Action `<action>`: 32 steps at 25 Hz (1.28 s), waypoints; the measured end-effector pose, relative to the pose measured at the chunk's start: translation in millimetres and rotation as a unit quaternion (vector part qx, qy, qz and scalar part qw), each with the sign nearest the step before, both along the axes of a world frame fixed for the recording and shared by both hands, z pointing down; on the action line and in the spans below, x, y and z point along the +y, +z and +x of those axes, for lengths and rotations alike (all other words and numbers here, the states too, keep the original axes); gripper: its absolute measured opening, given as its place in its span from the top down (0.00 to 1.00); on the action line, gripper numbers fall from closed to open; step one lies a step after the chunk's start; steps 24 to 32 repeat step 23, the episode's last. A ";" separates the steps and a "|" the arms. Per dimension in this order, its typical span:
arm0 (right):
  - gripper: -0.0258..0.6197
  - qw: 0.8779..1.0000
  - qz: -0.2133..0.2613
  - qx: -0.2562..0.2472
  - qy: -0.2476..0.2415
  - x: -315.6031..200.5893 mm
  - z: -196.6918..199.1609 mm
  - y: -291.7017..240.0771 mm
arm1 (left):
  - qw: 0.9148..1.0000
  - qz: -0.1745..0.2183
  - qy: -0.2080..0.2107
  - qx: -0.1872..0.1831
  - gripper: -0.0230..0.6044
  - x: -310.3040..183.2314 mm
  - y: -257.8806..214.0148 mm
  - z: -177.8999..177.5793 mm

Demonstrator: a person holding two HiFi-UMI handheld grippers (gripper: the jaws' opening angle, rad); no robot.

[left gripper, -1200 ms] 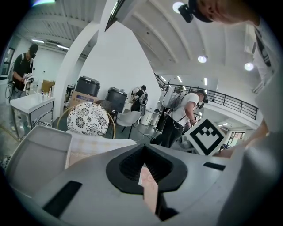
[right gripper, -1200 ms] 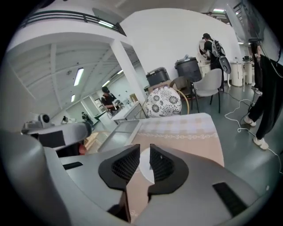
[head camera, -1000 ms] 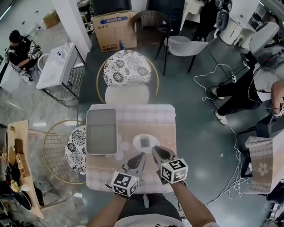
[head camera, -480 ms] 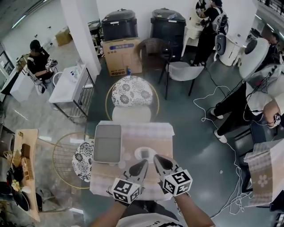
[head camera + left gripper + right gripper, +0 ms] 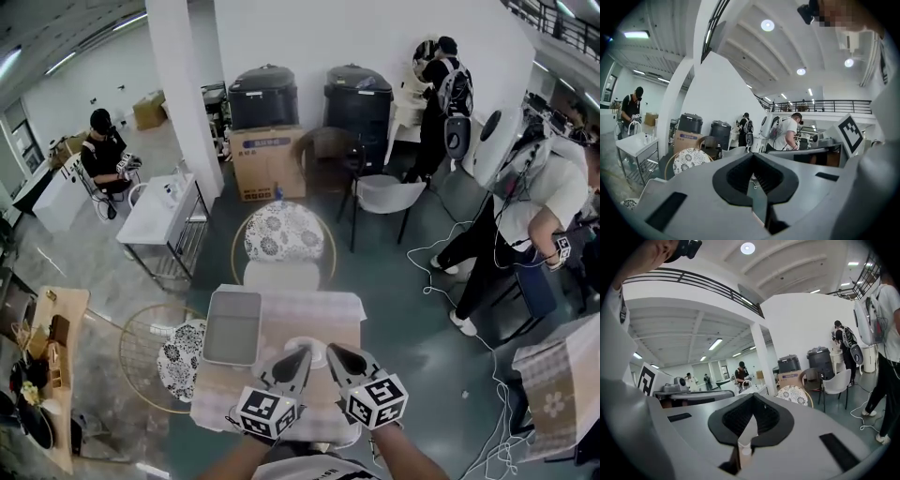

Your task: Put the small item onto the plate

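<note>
My left gripper (image 5: 300, 356) and right gripper (image 5: 334, 353) both have their dark ribbed pads pressed together on nothing. Their tips sit over the near edge of the round white plate (image 5: 314, 342), beside the flat grey rectangular tray (image 5: 232, 326) on the pale cloth-covered table (image 5: 319, 307). A second ago the small item showed as a dark square mid-plate; now the tips hide it.

The tray (image 5: 232, 328) lies left on the table (image 5: 314, 314) before me, the plate (image 5: 294, 344) right of it; one chair (image 5: 284, 232) stands behind the table.
</note>
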State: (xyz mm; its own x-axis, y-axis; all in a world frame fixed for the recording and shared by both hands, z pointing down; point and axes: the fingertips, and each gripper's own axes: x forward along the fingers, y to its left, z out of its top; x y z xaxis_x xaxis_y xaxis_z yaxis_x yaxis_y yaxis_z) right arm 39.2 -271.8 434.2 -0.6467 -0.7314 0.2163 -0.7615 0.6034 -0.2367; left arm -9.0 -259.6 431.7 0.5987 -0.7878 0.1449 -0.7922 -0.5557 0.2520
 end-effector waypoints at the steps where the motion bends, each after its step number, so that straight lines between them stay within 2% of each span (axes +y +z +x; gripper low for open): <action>1: 0.94 1.000 0.004 0.000 -0.001 1.3 -1.0 -3.6 | 1.000 0.005 0.000 0.000 0.96 0.2 -4.5 0.2; 7: 0.94 1.000 0.014 0.000 -0.004 8.5 -5.3 -10.2 | 1.000 0.017 -0.004 0.000 0.96 2.7 -14.4 -3.0; 32: 0.94 1.000 0.018 0.002 0.001 16.2 -4.4 -13.3 | 1.000 0.022 -0.008 0.003 0.96 13.7 -17.2 -8.1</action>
